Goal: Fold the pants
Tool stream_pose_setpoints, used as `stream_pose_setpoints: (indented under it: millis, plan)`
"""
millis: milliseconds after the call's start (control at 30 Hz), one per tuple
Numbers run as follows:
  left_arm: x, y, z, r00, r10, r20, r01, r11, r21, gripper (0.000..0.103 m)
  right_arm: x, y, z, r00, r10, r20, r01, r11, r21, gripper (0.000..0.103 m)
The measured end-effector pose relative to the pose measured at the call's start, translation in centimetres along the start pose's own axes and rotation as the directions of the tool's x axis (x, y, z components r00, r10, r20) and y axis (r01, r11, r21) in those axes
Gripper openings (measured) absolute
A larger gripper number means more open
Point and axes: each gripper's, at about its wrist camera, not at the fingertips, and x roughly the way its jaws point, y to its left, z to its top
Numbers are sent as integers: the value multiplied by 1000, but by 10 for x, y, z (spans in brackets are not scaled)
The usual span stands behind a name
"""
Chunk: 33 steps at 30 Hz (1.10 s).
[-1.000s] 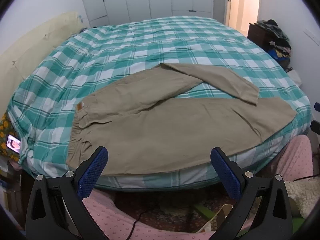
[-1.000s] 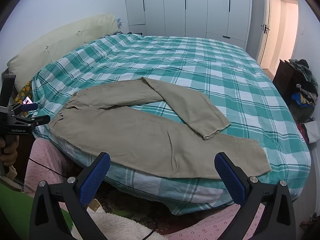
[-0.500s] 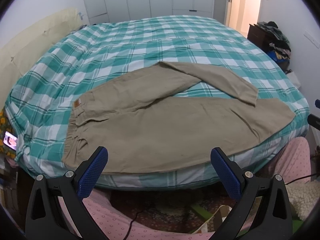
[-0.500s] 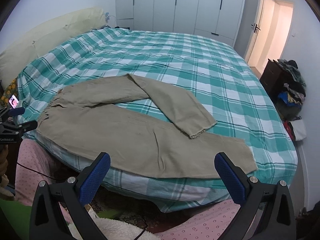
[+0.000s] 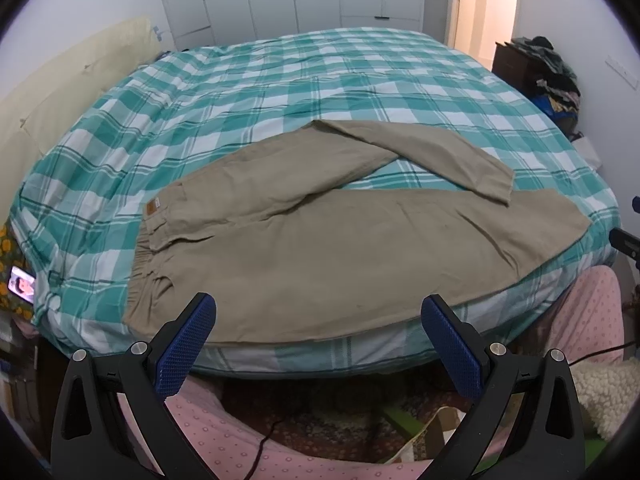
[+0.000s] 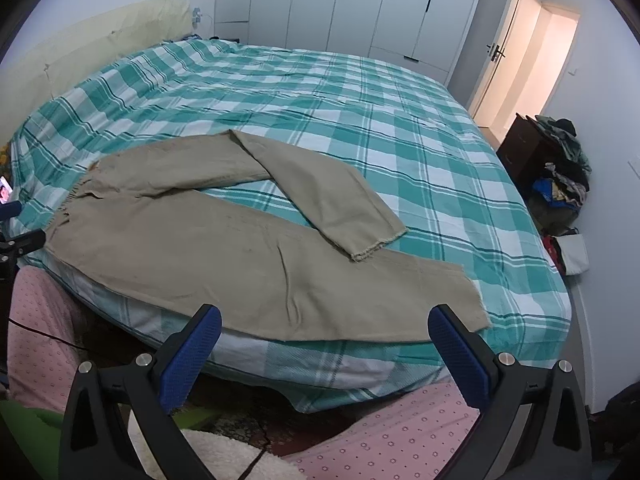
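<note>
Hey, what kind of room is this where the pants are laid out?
Most likely a home bedroom. The khaki pants lie on a large bed with a green checked cover, white built-in wardrobes line the far wall, and clothes are heaped on a dark dresser by the door.

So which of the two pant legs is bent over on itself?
The far leg: it doubles back at a fold, its hem resting on the near leg, which lies straight along the bed edge.

Ahead of the grippers lies a bed with a green-and-white checked sheet point(image 5: 248, 92). Behind it stand white wardrobe doors point(image 6: 360, 4). Far to the right, a dark cabinet point(image 6: 520, 148) carries a pile of clothes point(image 6: 564, 176). At left, a small lit phone screen point(image 5: 22, 289) glows.
</note>
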Motion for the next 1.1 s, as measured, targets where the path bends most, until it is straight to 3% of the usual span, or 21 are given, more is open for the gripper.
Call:
stream_pose_setpoints:
  millis: [467, 1100]
  plan:
    - [5, -6, -3, 1000, -4, -19, 5, 1000, 15, 102, 10, -8, -8, 996, -77, -39, 77, 997, -8, 101]
    - [10, -9, -4, 1000, -5, -29, 6, 1000, 22, 102, 14, -12, -5, 993, -101, -53, 100, 995, -19, 101]
